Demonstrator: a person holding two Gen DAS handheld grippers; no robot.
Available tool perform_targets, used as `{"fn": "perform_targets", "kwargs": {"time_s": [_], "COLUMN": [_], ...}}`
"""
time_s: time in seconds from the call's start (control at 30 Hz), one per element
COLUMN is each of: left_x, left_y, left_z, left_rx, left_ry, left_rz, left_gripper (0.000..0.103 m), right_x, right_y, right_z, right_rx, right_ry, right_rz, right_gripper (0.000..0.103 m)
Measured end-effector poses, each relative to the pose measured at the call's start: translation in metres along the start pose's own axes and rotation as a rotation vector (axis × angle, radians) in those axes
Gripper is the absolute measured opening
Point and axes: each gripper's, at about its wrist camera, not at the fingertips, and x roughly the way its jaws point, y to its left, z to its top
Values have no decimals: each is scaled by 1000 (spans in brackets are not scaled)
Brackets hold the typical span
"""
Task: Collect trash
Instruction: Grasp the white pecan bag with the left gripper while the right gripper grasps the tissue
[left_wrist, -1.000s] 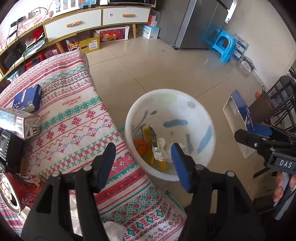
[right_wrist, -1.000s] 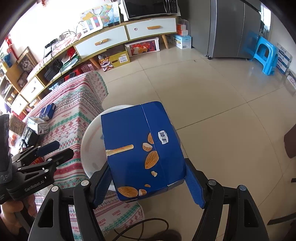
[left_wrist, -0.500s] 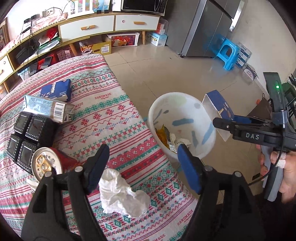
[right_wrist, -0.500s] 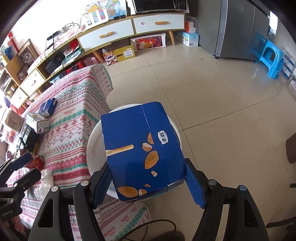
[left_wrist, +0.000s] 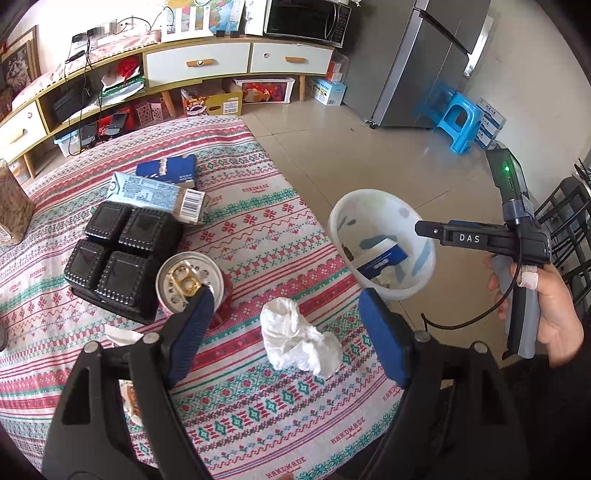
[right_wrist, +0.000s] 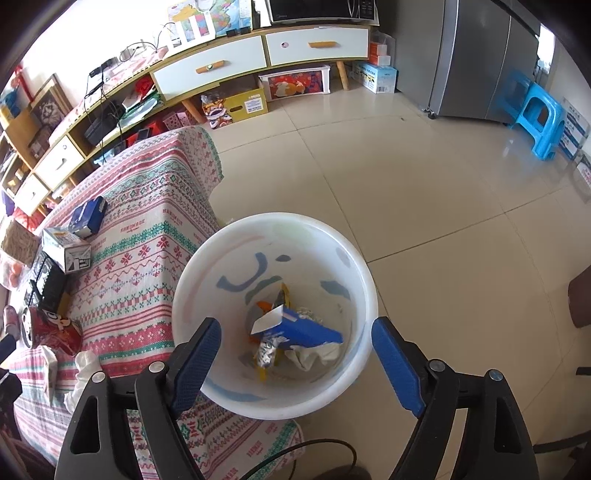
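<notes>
Right gripper (right_wrist: 295, 363) held above the white bin (right_wrist: 364, 291), fingers spread wide with nothing between them. Blue snack box (right_wrist: 306, 330) down inside the bin, tilted, resting on foil, orange wrappers and white paper at the bottom. Same box (left_wrist: 382, 260) seen from the left wrist view leaning against the inner wall of the bin (left_wrist: 340, 221), with the right gripper (left_wrist: 424, 229) poised over the rim and gripped by a hand (left_wrist: 554, 314) at the right edge.

Left gripper (left_wrist: 284, 332) hung over the near part of the patterned tablecloth (left_wrist: 258, 229), fingers also wide apart and empty. Crumpled white tissue (left_wrist: 299, 339) lay on the cloth between the two blue pads, touching neither. Red drink can (left_wrist: 190, 284) stood upright just left of the tissue, its opened top partly hidden behind the left pad. Black four-cell tray (left_wrist: 118, 254) sat to the left of the can, touching or nearly touching it. Light-blue carton (left_wrist: 159, 195) lay on its side at the tray's far edge, and a dark-blue box (left_wrist: 166, 170) lay just beyond the carton. Bin stood on the tiled floor (right_wrist: 424, 184) right against the right edge of the cloth-covered table. Blue stool (right_wrist: 535, 114) and grey fridge (right_wrist: 476, 55) far off at the right.
</notes>
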Motion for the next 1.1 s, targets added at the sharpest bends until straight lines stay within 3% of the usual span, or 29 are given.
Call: {"fn": "perform_targets", "kwargs": {"time_s": [0.4, 0.7, 0.9, 1.1], "left_x": [-23, -31, -12, 17], "left_y": [36, 89, 120, 126], "left_z": [-15, -38, -58, -74], "left_rx": [-28, -115, -175, -176], "left_ry": [0, 25, 81, 157], "left_rz": [37, 78, 105, 86], "left_gripper": [82, 85, 85, 85], "right_x": [-22, -28, -24, -19], "right_y": [35, 70, 95, 124], "right_z": [-17, -25, -30, -39], "right_rx": [-109, -179, -222, -295], "right_ry": [-20, -19, 2, 28], "right_rz": [23, 73, 99, 126], "right_gripper": [86, 86, 86, 86]}}
